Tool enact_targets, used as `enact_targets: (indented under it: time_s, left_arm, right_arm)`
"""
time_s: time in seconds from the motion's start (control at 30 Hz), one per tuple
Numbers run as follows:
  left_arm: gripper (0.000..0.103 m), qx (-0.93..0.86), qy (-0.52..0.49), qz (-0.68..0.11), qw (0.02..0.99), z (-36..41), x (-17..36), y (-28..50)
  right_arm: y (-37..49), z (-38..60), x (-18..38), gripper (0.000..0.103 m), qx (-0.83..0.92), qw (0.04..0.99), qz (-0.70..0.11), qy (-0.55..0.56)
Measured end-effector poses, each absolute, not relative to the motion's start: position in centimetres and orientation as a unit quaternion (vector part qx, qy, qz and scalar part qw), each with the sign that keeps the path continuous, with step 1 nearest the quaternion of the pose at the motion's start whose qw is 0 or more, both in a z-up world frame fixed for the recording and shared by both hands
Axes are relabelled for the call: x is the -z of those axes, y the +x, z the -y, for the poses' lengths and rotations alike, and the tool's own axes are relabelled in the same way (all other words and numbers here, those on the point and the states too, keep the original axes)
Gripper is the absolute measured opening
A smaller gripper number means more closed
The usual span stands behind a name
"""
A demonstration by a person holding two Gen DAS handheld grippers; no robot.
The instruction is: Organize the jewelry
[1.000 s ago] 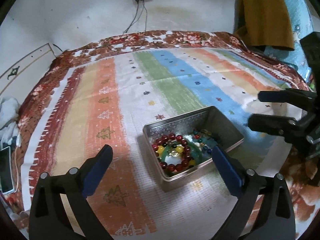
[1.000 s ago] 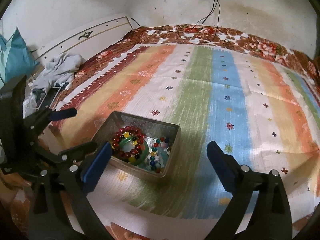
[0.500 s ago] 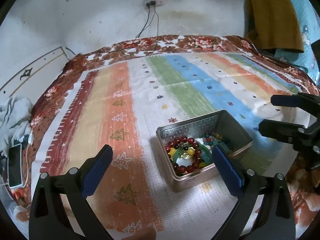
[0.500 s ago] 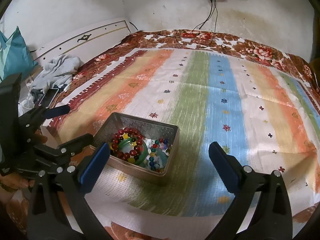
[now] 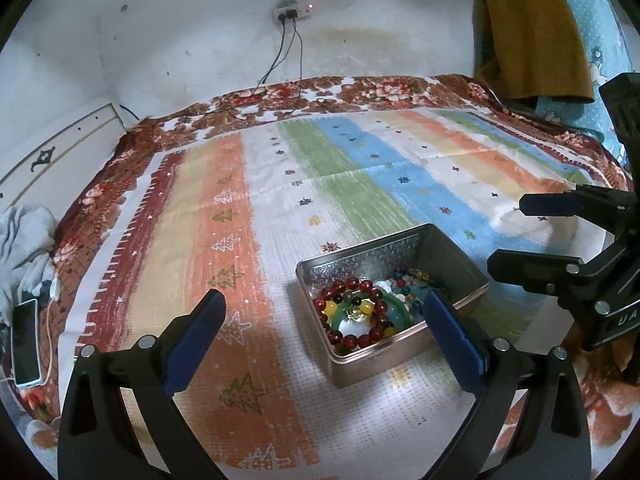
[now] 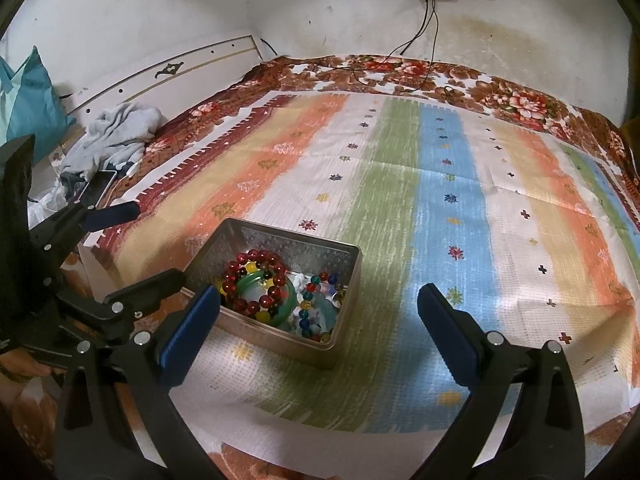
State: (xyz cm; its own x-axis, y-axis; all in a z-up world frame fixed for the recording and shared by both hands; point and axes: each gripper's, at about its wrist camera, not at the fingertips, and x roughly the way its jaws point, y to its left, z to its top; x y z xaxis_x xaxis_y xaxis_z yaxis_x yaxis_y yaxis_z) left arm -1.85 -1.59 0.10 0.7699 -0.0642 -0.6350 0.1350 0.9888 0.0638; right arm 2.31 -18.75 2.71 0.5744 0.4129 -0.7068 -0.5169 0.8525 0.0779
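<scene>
An open silver tin (image 5: pixel 360 258) (image 6: pixel 288 240) sits on the striped bedspread (image 5: pixel 360 168). Inside lie a red bead bracelet (image 5: pixel 340 290) (image 6: pixel 256 258), a green bangle (image 5: pixel 394 304) (image 6: pixel 288 304) and a string of mixed coloured beads (image 5: pixel 408 280) (image 6: pixel 316 300). My left gripper (image 5: pixel 324 300) (image 6: pixel 158 242) hovers open at the tin's left side, holding nothing. My right gripper (image 6: pixel 319 295) (image 5: pixel 508 236) hovers open at the tin's other side, also holding nothing. Neither touches the tin.
A phone (image 5: pixel 25 340) (image 6: pixel 98 186) and a grey cloth (image 6: pixel 116 128) lie at the bed's left edge by the headboard. A power strip (image 5: pixel 292 12) with cables hangs on the wall. Mustard fabric (image 5: pixel 532 28) hangs at the right; a teal pillow (image 6: pixel 28 104) is at far left.
Both wrist views drifted slightly and tilted up a little, showing more of the wall. The tin and its contents have not moved. Both grippers stayed open.
</scene>
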Motion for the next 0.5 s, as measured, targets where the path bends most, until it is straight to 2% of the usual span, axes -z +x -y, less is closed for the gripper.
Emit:
enact_targets:
  time_s: [0.5]
  left_arm:
    - [0.097, 0.045, 0.046, -0.342, 0.938, 1.54, -0.20, -1.47]
  right_arm:
    - [2.45, 18.72, -2.38, 0.098, -0.263, 0.883, -0.384, -0.068]
